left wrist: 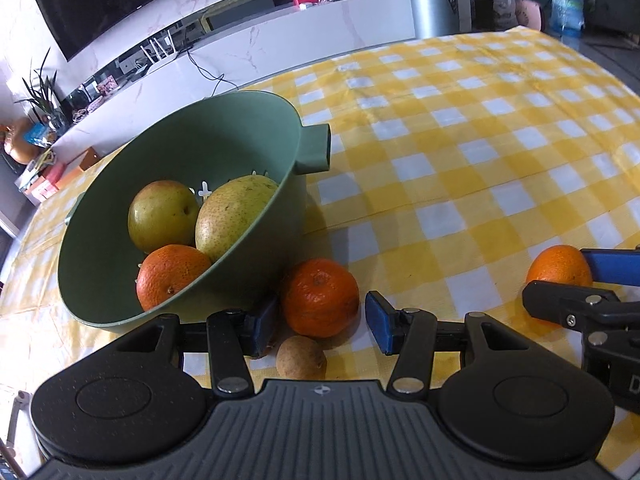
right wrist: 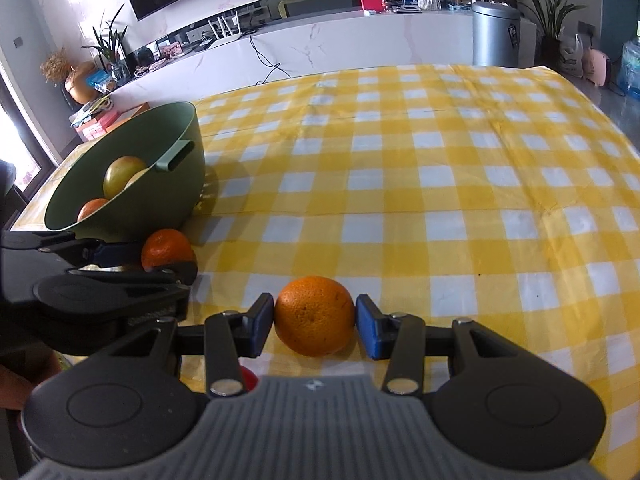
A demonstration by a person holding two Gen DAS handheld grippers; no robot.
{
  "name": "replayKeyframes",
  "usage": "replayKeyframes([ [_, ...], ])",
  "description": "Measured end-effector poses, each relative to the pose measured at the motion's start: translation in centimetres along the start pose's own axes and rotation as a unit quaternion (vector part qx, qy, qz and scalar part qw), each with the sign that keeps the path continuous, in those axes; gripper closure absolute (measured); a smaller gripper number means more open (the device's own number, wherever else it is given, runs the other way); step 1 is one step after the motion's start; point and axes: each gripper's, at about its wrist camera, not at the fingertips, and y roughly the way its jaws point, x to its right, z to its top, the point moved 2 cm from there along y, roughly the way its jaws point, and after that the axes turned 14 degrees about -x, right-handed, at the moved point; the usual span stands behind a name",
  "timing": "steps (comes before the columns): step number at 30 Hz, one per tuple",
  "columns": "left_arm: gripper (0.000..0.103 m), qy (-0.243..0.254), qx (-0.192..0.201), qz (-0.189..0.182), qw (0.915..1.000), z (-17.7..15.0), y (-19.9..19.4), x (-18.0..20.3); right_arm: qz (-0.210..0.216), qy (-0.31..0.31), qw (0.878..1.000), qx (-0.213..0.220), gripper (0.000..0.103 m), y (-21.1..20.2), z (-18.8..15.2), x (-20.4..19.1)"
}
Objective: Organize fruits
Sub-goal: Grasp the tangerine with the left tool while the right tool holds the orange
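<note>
A green bowl (left wrist: pixel 100 216) (right wrist: pixel 120 168) on the yellow checked tablecloth holds an apple (left wrist: pixel 162 214), a pear (left wrist: pixel 236 214) and an orange (left wrist: pixel 172 276). Beside the bowl, a loose orange (left wrist: pixel 320 298) (right wrist: pixel 167 249) lies on the cloth. My left gripper (left wrist: pixel 320 314) straddles it, open, with a gap at the right pad (left wrist: pixel 380 328). A small brown fruit (left wrist: pixel 301 358) lies just below those jaws. Further right, my right gripper (right wrist: pixel 315 316) is shut on a second orange (right wrist: pixel 315 314) (left wrist: pixel 560 266) that sits low on the cloth, both blue pads touching it.
Something small and red (right wrist: pixel 250 378) peeks from under the right gripper's left finger. The tablecloth (right wrist: pixel 440 184) stretches bare to the right and back. Beyond the table stand a white cabinet (right wrist: pixel 340 40) and a metal bin (right wrist: pixel 496 32).
</note>
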Motion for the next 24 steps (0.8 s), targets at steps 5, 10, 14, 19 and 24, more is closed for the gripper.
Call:
replayKeyframes([
  [5, 0.054, -0.002, -0.004, -0.003, 1.0, 0.1, -0.1, -0.1, -0.003, -0.004, 1.0, 0.001, 0.06, 0.0, 0.0, -0.1],
  [10, 0.056, 0.005, -0.011, -0.019, 0.9997, -0.2, -0.4, -0.5, -0.008, -0.009, 1.0, 0.0, 0.06, 0.0, 0.0, -0.2],
  [14, 0.056, -0.006, -0.024, -0.035, 0.9991, -0.9, -0.9, -1.0, -0.012, -0.013, 1.0, 0.0, 0.06, 0.0, -0.1, -0.3],
  [19, 0.056, -0.014, -0.02, -0.047, 0.9986, -2.0, -2.4, -2.0, -0.021, -0.025, 0.999, -0.001, 0.06, -0.1, -0.2, -0.7],
  [24, 0.056, -0.035, -0.021, -0.071, 0.9966, -3.0, -3.9, -3.8, -0.03, -0.049, 0.998, 0.001, 0.06, -0.5, -0.4, -1.9],
])
